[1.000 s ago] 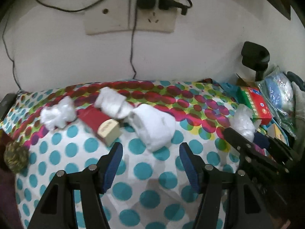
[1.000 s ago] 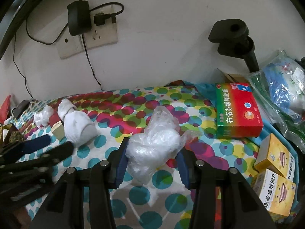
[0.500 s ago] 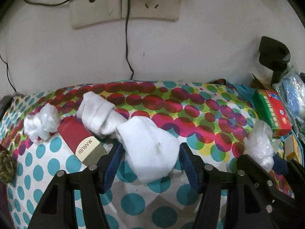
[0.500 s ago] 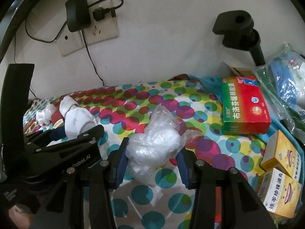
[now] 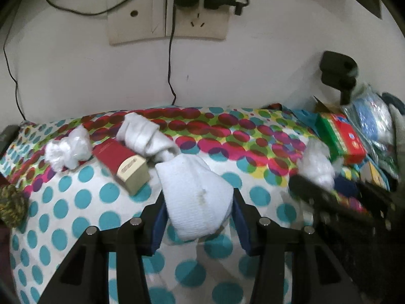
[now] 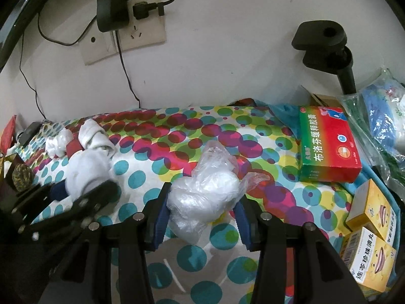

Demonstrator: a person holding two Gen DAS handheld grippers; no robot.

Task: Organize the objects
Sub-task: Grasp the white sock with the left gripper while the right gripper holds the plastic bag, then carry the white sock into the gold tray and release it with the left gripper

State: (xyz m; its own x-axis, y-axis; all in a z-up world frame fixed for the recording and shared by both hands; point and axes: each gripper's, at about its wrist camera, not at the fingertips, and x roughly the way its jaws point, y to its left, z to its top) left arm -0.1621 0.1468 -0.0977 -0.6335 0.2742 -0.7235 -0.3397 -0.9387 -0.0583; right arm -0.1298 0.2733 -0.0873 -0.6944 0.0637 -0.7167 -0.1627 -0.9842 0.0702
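The fingers [image 5: 239, 217] of the left gripper [image 5: 198, 221] have just been closing and now press both flanks of the white sock bundle [image 5: 195, 197], which lies on the polka-dot cloth [image 5: 76, 202]. The bundle's long axis runs away from the jaws, up and left toward a second rolled sock [image 5: 141, 134]; the grip sits on its near, wider end. A red-and-cream box [image 5: 121, 164] lies just beside it on the left. The right gripper [image 6: 201, 217] is clamped on a crumpled clear plastic bag [image 6: 205, 195], so only the left hand serves the sock. A lift should rise clear of the box.
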